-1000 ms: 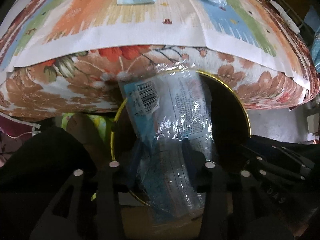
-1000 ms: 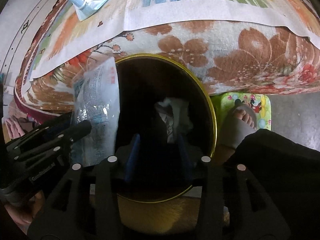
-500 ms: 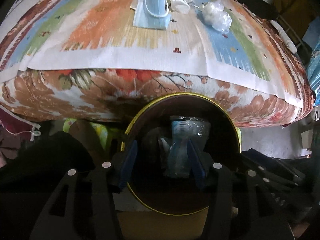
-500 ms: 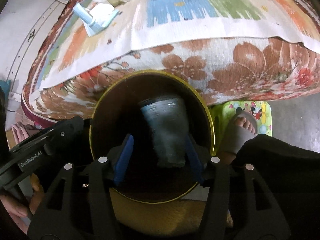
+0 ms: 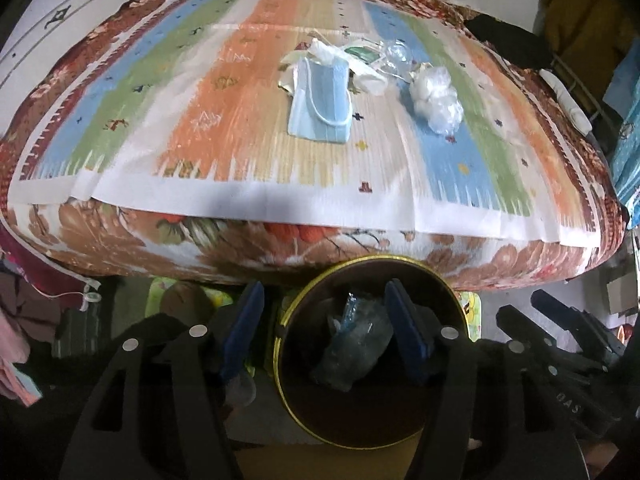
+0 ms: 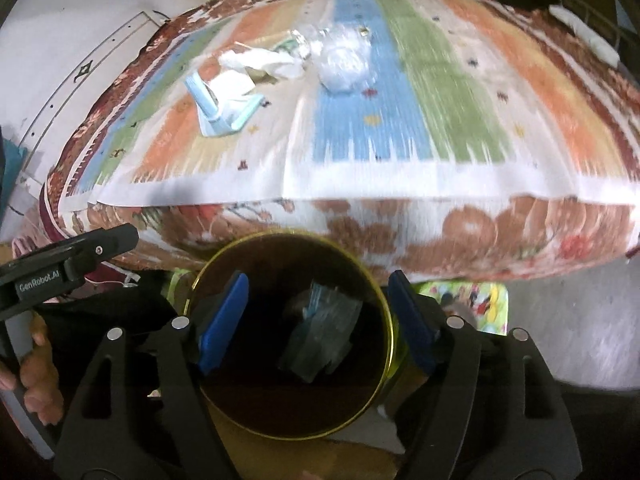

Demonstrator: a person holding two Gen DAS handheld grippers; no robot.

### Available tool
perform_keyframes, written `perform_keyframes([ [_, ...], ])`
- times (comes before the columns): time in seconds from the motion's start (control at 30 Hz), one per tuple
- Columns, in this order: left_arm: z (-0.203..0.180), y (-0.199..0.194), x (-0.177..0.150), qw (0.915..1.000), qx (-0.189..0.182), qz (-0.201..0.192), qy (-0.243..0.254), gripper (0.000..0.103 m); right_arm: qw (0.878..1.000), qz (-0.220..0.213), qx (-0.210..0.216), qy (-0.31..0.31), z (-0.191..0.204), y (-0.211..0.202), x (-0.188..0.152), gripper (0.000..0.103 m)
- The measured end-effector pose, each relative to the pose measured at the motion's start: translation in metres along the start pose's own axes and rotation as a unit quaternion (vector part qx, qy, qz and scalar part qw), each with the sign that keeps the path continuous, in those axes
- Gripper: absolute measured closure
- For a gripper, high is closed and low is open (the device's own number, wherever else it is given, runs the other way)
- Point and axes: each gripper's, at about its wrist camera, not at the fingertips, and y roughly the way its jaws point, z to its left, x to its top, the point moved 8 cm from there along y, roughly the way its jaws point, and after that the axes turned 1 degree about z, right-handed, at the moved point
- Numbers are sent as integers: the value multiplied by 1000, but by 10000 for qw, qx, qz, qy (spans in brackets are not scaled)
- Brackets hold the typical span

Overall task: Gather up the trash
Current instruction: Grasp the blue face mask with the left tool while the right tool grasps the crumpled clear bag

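A round bin with a gold rim stands on the floor against the bed. A clear plastic wrapper lies inside it. My left gripper is open and empty above the bin. My right gripper is open and empty above the bin too. On the striped cloth lie a blue face mask, crumpled white paper and a crumpled clear plastic bag.
The bed has a striped cloth over a floral blanket. The other gripper's black body shows at the right of the left wrist view and at the left of the right wrist view. A colourful mat lies beside the bin.
My left gripper let go of the plastic wrapper, which dropped into the bin. Both grippers opened wider and rose, so more of the bed top shows.
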Motion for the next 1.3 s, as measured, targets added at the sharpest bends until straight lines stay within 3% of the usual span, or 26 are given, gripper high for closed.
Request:
perform_keyframes([
  [0.5,-2,-6,69,9988,318,-271,272,31,9977,-421,-350,-400,-4,-6,77,19],
  [0.73,0,10,90,9999,165,-39,26,26,9973,-428,-422,-421,-10,4,106,12],
  [1.3,6,61,127,9983,417,311,-265,24,9971,-311,-535,-435,-26,49,172,9],
])
